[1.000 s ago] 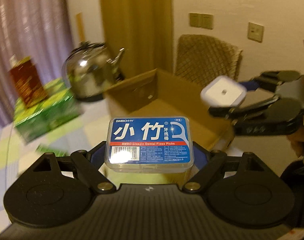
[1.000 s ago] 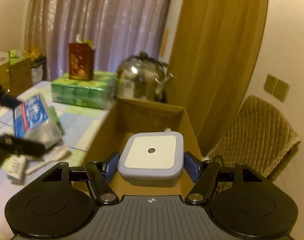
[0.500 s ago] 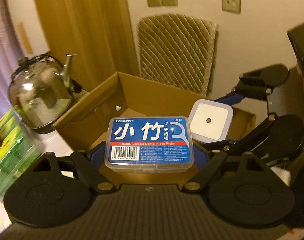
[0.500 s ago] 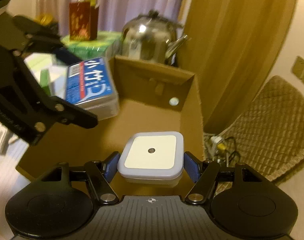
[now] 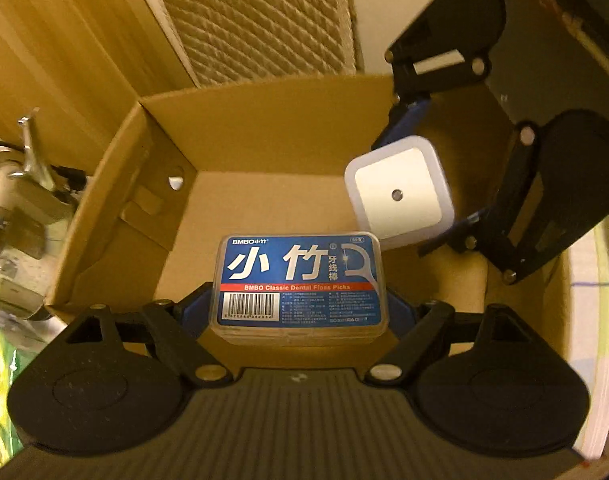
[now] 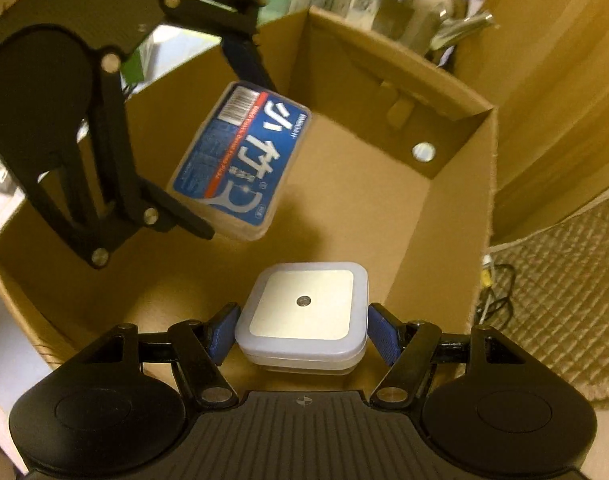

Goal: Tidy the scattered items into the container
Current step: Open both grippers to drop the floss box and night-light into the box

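Two tongs, two items, one box (image 5: 264,140)

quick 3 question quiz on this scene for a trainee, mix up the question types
1. True or false: the left hand-held gripper holds a floss pick box.
2. What does the right hand-held gripper hold? A) kettle B) square white night light C) nothing
3. Both items hang over the open ____ box.

Key: 1 true; 2 B; 3 cardboard
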Demonstrator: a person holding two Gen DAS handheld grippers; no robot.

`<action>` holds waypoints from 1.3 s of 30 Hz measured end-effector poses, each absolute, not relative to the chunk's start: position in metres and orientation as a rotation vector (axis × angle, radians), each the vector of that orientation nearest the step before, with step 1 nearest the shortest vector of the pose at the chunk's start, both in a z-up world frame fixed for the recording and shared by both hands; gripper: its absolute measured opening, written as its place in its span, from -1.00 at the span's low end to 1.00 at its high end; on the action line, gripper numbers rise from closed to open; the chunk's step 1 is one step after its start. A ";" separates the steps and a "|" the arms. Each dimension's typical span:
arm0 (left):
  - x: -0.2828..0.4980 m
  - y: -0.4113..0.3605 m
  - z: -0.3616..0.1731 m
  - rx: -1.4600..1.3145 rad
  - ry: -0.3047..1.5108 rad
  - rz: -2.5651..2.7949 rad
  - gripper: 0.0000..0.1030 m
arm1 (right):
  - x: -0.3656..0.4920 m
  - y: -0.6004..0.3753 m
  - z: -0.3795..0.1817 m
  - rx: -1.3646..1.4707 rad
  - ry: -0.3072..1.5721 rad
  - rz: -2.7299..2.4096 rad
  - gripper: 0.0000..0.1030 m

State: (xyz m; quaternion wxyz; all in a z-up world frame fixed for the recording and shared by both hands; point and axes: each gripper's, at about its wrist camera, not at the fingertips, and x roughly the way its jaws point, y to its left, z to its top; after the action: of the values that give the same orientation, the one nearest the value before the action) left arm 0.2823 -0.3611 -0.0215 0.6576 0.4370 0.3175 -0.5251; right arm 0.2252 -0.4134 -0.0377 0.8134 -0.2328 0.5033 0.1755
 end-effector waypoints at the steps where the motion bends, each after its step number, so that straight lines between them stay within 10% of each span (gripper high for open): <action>1: 0.284 -0.363 -0.026 1.006 0.732 -1.193 0.61 | 0.226 -0.413 -0.040 -0.517 1.085 0.376 0.28; 39: 0.286 -0.362 -0.035 1.084 0.671 -1.132 0.81 | 0.226 -0.398 -0.026 -0.701 0.981 0.391 0.61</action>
State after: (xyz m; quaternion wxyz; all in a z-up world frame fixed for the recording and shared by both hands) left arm 0.2859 -0.3625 -0.0349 0.6581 0.4789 0.2961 -0.4999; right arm 0.2260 -0.3977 -0.0264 0.8059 -0.3274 0.4582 0.1828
